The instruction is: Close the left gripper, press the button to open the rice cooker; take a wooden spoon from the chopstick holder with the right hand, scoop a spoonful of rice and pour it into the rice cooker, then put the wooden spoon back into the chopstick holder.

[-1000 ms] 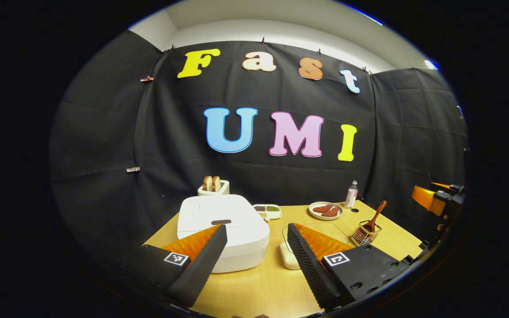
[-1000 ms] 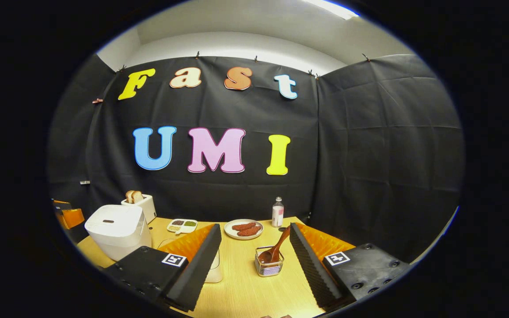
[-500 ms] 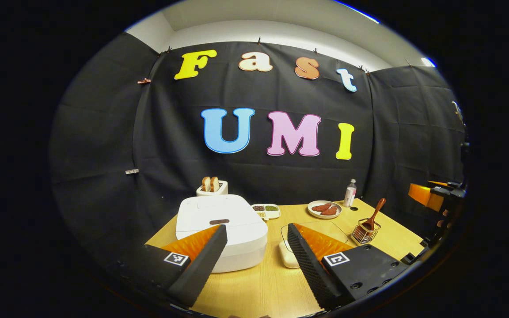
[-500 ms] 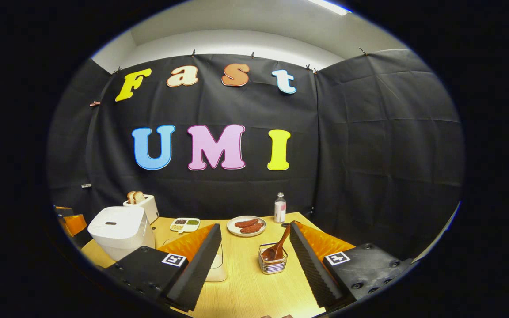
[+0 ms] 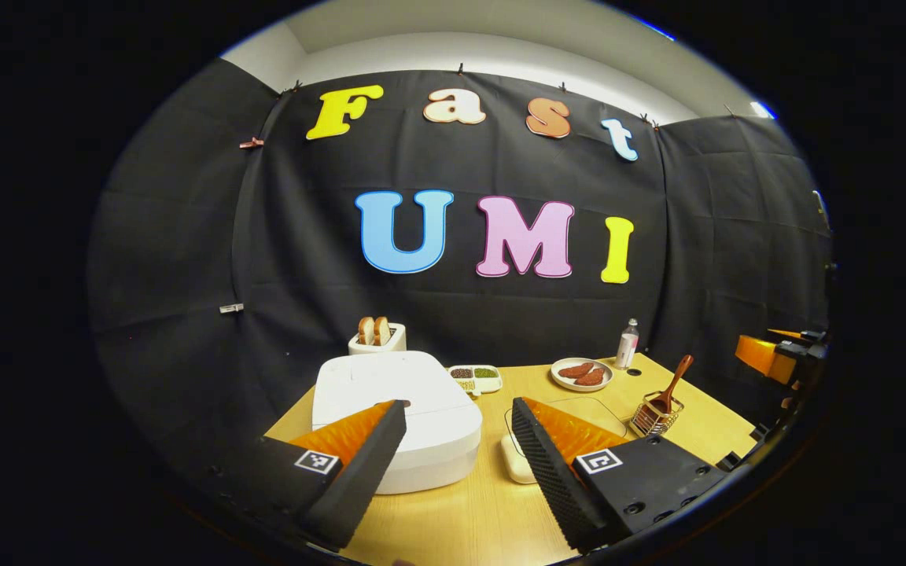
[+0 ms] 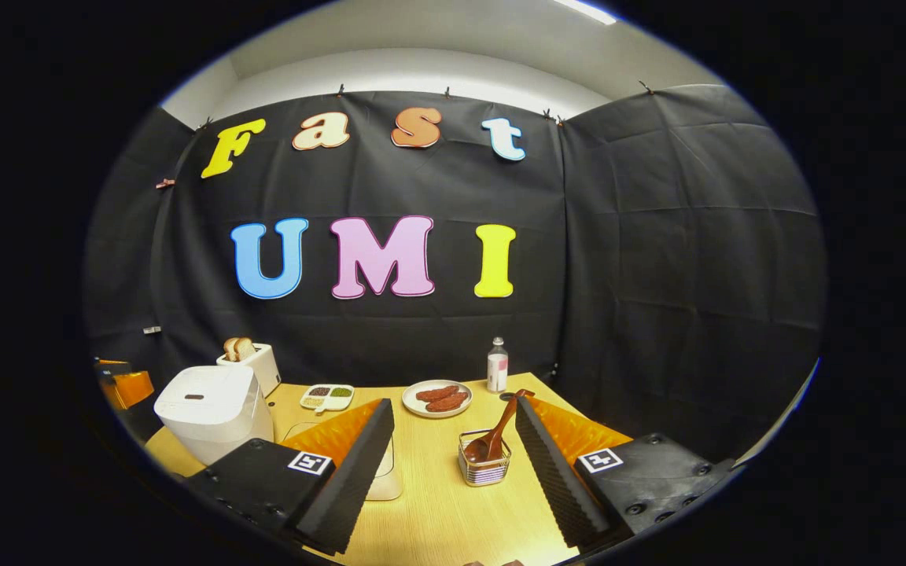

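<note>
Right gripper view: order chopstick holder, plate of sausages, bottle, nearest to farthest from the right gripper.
From the right gripper:
1. Chopstick holder, between the open fingers, wooden spoon standing in it.
2. Plate of sausages, mid-table, behind the holder.
3. Bottle, at the table's back edge by the wall.

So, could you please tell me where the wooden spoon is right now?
The wooden spoon stands tilted in the chopstick holder on the table, between the right tool's fingers in the right gripper view, with the plate behind it.

No readable text on the rice cooker (image 5: 394,409), bottle (image 6: 497,366), or other tabletop items
</note>
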A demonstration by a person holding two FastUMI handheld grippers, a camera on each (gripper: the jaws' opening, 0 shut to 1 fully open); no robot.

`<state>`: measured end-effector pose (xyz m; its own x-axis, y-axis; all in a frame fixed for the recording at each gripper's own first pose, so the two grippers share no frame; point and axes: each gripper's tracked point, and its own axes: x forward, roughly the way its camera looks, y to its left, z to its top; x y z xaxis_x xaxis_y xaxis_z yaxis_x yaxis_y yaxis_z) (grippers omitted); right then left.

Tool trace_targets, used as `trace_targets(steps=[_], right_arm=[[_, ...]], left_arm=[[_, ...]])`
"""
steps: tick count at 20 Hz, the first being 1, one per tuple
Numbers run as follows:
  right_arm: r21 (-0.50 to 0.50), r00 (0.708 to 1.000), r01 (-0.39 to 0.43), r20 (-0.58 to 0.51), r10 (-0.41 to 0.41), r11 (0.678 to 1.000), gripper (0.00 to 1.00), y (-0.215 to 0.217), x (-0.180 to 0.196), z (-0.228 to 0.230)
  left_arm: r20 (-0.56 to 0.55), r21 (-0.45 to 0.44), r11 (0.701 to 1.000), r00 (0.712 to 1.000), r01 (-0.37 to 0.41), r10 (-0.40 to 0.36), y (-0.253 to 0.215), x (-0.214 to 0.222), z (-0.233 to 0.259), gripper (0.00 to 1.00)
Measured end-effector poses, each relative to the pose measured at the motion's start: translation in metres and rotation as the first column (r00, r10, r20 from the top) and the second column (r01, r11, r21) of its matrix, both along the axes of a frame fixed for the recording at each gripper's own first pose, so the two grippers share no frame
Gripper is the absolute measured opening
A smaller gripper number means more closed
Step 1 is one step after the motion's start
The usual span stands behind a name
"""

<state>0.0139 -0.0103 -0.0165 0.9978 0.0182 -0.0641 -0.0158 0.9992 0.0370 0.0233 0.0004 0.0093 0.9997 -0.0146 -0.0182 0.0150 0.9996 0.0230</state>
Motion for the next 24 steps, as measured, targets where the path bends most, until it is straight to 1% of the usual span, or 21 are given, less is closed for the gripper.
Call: trace_targets(steps=[3, 4, 5, 6, 7, 8, 11, 12, 13, 14, 15, 16, 17, 19, 20, 21, 22, 24], right_arm=[[-0.006, 1.000, 0.011, -0.003, -0.011, 1.000, 0.98, -0.010, 0.010, 0.000], [-0.005, 1.000, 0.014, -0.010, -0.014, 1.000, 0.98, -0.013, 0.013, -0.002], [-0.003, 1.000, 0.015, -0.017, -0.015, 1.000, 0.98, -0.016, 0.016, -0.003], [-0.002, 1.000, 0.016, -0.023, -0.016, 1.000, 0.98, -0.018, 0.020, -0.005], [-0.002, 0.999, 0.014, -0.030, -0.014, 1.000, 0.98, -0.021, 0.023, -0.007], [-0.003, 0.999, 0.012, -0.036, -0.012, 1.000, 0.98, -0.023, 0.028, -0.009], [-0.016, 0.999, -0.005, -0.051, 0.004, 1.000, 0.98, -0.026, 0.039, -0.016], [-0.019, 0.998, -0.012, -0.056, 0.011, 1.000, 0.98, -0.026, 0.042, -0.019], [-0.020, 0.998, -0.016, -0.060, 0.015, 1.000, 0.98, -0.027, 0.044, -0.021], [-0.018, 0.998, -0.019, -0.064, 0.018, 1.000, 0.98, -0.027, 0.046, -0.023], [-0.014, 0.997, -0.022, -0.069, 0.021, 1.000, 0.98, -0.028, 0.047, -0.026], [-0.006, 0.997, -0.025, -0.079, 0.025, 1.000, 0.98, -0.028, 0.047, -0.030], [0.004, 0.995, -0.033, -0.095, 0.033, 0.999, 0.98, -0.026, 0.047, -0.037], [0.011, 0.990, -0.044, -0.133, 0.046, 0.999, 0.98, -0.024, 0.045, -0.051], [0.016, 0.988, -0.047, -0.145, 0.049, 0.999, 0.98, -0.025, 0.044, -0.055], [0.019, 0.987, -0.047, -0.151, 0.050, 0.999, 0.98, -0.025, 0.043, -0.056], [0.019, 0.987, -0.043, -0.155, 0.045, 0.999, 0.98, -0.027, 0.042, -0.057], [0.022, 0.986, -0.035, -0.162, 0.038, 0.999, 0.98, -0.028, 0.039, -0.059]], left_arm=[[-0.018, -0.035, 0.999, 1.000, -0.013, 0.012, 0.004, 0.015, 0.001, 0.89], [-0.030, -0.039, 0.999, 0.999, -0.021, 0.020, 0.007, 0.020, 0.001, 0.83], [-0.037, -0.044, 0.998, 0.999, -0.036, 0.034, 0.012, 0.027, 0.002, 0.81], [-0.040, -0.049, 0.998, 0.998, -0.049, 0.047, 0.018, 0.032, 0.005, 0.75], [-0.044, -0.051, 0.996, 0.997, -0.066, 0.064, 0.024, 0.039, 0.008, 0.72], [-0.049, -0.049, 0.995, 0.996, -0.083, 0.081, 0.031, 0.045, 0.008, 0.67], [-0.074, -0.037, 0.993, 0.992, -0.109, 0.106, 0.049, 0.064, 0.010, 0.60], [-0.088, -0.034, 0.992, 0.989, -0.121, 0.117, 0.055, 0.070, 0.009, 0.54], [-0.109, -0.039, 0.991, 0.987, -0.126, 0.121, 0.060, 0.076, 0.008, 0.50], [-0.122, -0.051, 0.992, 0.986, -0.119, 0.112, 0.062, 0.081, 0.007, 0.42], [-0.126, -0.069, 0.991, 0.986, -0.119, 0.110, 0.066, 0.088, 0.009, 0.40], [-0.143, -0.087, 0.989, 0.984, -0.124, 0.111, 0.072, 0.095, 0.007, 0.34], [-0.167, -0.102, 0.986, 0.979, -0.132, 0.113, 0.077, 0.102, 0.002, 0.34], [-0.202, -0.114, 0.981, 0.971, -0.155, 0.130, 0.088, 0.115, -0.004, 0.29], [-0.222, -0.110, 0.980, 0.966, -0.163, 0.136, 0.093, 0.121, -0.010, 0.24], [-0.245, -0.102, 0.980, 0.959, -0.169, 0.140, 0.097, 0.126, -0.015, 0.20], [-0.265, -0.096, 0.979, 0.953, -0.180, 0.150, 0.103, 0.131, -0.021, 0.11], [-0.311, -0.104, 0.982, 0.943, -0.157, 0.118, 0.099, 0.140, -0.030, 0.08]])
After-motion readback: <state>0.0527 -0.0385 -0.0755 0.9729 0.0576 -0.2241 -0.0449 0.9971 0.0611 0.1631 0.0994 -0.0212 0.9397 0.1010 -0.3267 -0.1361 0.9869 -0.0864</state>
